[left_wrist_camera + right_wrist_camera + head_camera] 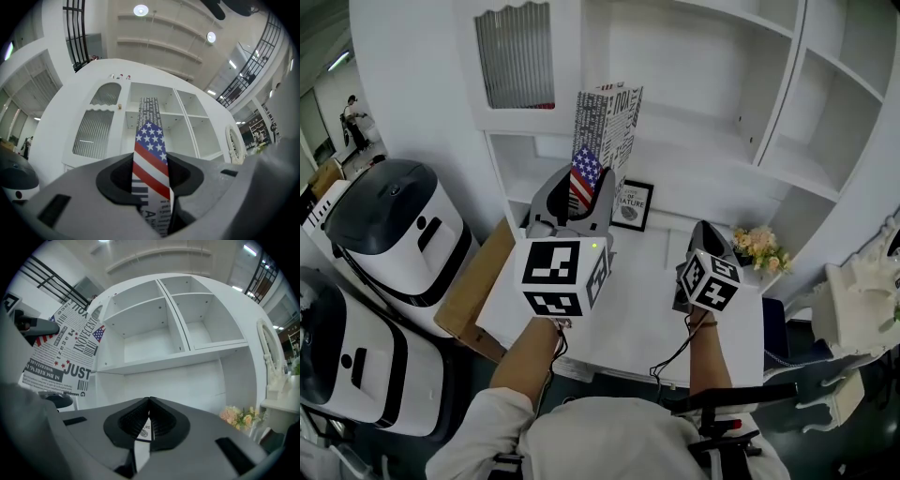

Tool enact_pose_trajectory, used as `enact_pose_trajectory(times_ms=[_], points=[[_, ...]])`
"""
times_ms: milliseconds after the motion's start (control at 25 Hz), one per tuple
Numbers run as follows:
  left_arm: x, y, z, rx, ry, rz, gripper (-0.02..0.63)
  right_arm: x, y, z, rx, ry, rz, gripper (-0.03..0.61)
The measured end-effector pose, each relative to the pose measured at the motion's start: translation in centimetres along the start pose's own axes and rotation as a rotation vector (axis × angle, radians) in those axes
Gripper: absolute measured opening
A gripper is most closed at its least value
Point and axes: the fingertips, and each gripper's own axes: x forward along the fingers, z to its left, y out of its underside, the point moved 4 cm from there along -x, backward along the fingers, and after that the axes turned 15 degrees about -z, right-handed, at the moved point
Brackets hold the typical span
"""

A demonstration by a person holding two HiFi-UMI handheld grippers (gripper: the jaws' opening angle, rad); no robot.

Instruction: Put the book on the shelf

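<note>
The book stands upright in the air in front of the white shelf unit. It has a black-and-white printed cover and a stars-and-stripes spine. My left gripper is shut on its lower end, and the spine rises between the jaws of the left gripper. In the left gripper view the open compartments of the shelf unit lie straight behind the book. My right gripper hovers over the desk to the right, shut and empty. From the right gripper I see the book at the left and the shelf unit ahead.
A framed picture and a bunch of flowers stand at the back of the white desk. A ribbed-glass cabinet door is at the upper left. White machines and cardboard stand left, a white chair right.
</note>
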Motion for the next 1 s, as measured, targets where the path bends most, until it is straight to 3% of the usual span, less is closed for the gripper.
enact_pose_trajectory(times_ms=[520, 1000], points=[[3.5, -3.4, 0.7, 0.039, -0.015, -0.1, 0.161, 1.5, -2.3, -0.4, -0.002, -0.012, -0.019, 0.021], [7.3, -4.6, 0.9, 0.045, -0.016, -0.16, 0.161, 3.0, -4.9, 0.2, 0.095, -0.047, -0.051, 0.021]])
